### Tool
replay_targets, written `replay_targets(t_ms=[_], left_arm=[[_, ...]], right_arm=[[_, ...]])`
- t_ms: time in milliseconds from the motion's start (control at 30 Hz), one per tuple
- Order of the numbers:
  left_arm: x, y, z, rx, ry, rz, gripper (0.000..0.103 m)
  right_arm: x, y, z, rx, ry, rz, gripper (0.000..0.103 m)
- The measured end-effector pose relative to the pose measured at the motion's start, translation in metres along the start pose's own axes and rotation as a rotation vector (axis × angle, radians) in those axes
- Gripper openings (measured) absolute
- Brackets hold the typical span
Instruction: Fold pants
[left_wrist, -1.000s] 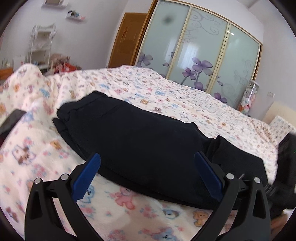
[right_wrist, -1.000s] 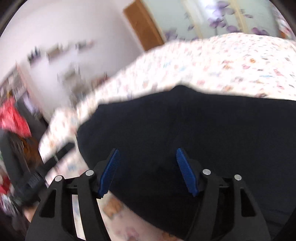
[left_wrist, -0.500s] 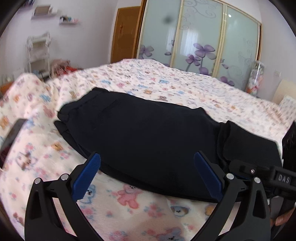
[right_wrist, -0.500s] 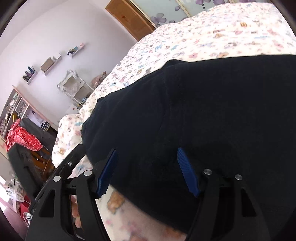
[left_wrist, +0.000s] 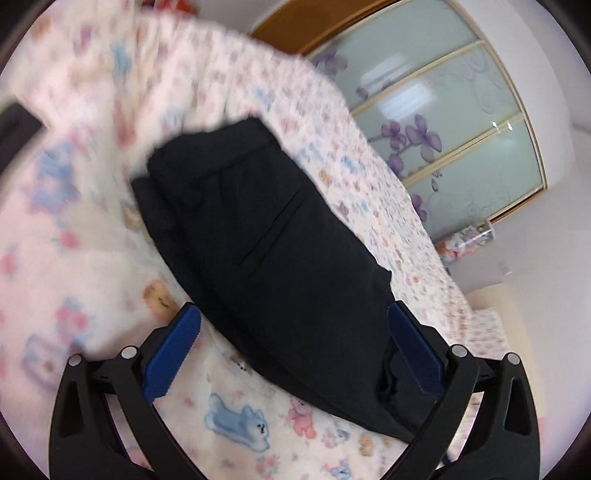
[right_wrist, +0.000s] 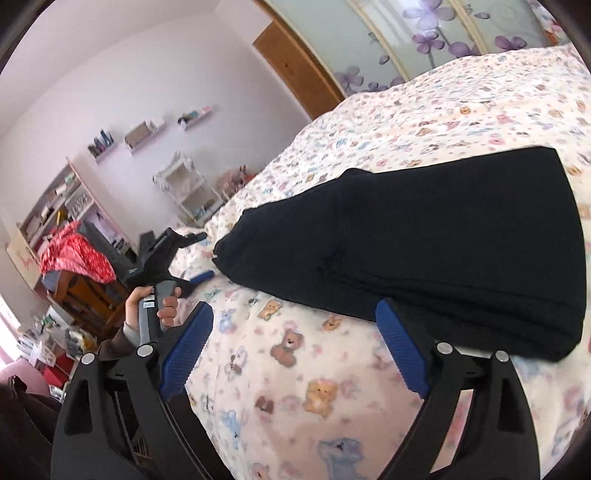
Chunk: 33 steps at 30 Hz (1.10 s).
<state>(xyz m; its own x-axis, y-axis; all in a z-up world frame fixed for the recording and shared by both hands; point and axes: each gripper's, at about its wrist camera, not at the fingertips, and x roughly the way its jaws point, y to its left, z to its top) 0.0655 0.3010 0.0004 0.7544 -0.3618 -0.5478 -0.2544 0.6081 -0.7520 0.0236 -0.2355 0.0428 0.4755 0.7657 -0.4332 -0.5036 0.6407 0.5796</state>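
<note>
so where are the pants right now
The black pants lie folded on the teddy-bear bedspread, just ahead of the open right claw and between the open left claw's fingers.

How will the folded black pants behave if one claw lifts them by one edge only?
The pants are soft cloth in stacked layers, so they would probably droop and unfold. The stack looks thick, so perhaps rather heavy for one open right claw. On the fleecy blanket they would likely drag and bunch, not slide.

Both wrist views look low and close across the teddy-print bed (left_wrist: 92, 229), sharing the folded black fabric pants (left_wrist: 266, 251).
</note>
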Motion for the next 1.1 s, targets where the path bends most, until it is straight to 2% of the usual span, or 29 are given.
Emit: replay_targets(t_ms=[33, 67, 167, 367, 433, 467, 533, 600, 667, 700, 767, 833, 900, 967, 1067, 1100], left_arm=[[0.006, 0.003, 0.003, -0.022, 0.025, -0.019, 0.101], [0.013, 0.004, 0.006, -0.028, 0.053, -0.004, 0.101], [0.030, 0.005, 0.009, -0.068, 0.132, 0.079, 0.101], [0.042, 0.008, 0.018, -0.152, 0.176, 0.079, 0.101], [0.042, 0.008, 0.021, -0.168, 0.153, 0.054, 0.101], [0.036, 0.004, 0.021, -0.167, 0.108, 0.001, 0.101], [0.024, -0.004, 0.014, -0.124, 0.051, -0.040, 0.101], [0.025, -0.015, 0.011, -0.058, 0.032, -0.020, 0.101], [0.034, -0.016, 0.010, -0.048, 0.045, 0.023, 0.101], [0.036, -0.012, 0.010, -0.067, 0.036, 0.015, 0.097], [0.038, -0.003, 0.011, -0.117, 0.011, 0.014, 0.079], [0.041, 0.009, 0.013, -0.176, 0.005, 0.025, 0.046], [0.040, 0.024, 0.012, -0.238, 0.006, 0.038, 0.026], [0.039, 0.025, 0.011, -0.244, 0.006, 0.038, 0.021], [0.035, -0.003, 0.009, -0.126, -0.030, 0.145, 0.017], [0.033, -0.022, 0.008, -0.054, -0.050, 0.203, 0.015]], right_arm=[[0.000, -0.003, -0.001, 0.009, 0.007, -0.003, 0.092], [0.002, -0.006, -0.001, 0.017, 0.017, -0.007, 0.092], [0.003, -0.006, -0.001, 0.018, 0.022, 0.003, 0.092], [0.006, -0.002, -0.003, 0.000, 0.043, 0.020, 0.092], [0.007, -0.001, -0.005, -0.006, 0.053, 0.019, 0.092], [0.008, -0.001, -0.005, -0.008, 0.056, 0.017, 0.092], [0.007, -0.001, -0.006, -0.009, 0.057, 0.018, 0.092], [0.006, -0.005, -0.006, -0.004, 0.057, 0.019, 0.092], [0.006, -0.008, -0.006, 0.010, 0.059, 0.020, 0.092], [0.007, -0.008, -0.007, 0.016, 0.061, 0.020, 0.092], [0.007, -0.008, -0.007, 0.018, 0.063, 0.020, 0.092], [0.007, -0.005, -0.008, 0.007, 0.062, 0.016, 0.092], [0.007, -0.003, -0.008, -0.003, 0.062, 0.014, 0.092], [0.004, -0.002, -0.007, -0.005, 0.054, 0.017, 0.092], [-0.002, -0.002, -0.004, 0.012, 0.030, 0.028, 0.092], [-0.004, -0.003, -0.003, 0.016, 0.021, 0.031, 0.092]])
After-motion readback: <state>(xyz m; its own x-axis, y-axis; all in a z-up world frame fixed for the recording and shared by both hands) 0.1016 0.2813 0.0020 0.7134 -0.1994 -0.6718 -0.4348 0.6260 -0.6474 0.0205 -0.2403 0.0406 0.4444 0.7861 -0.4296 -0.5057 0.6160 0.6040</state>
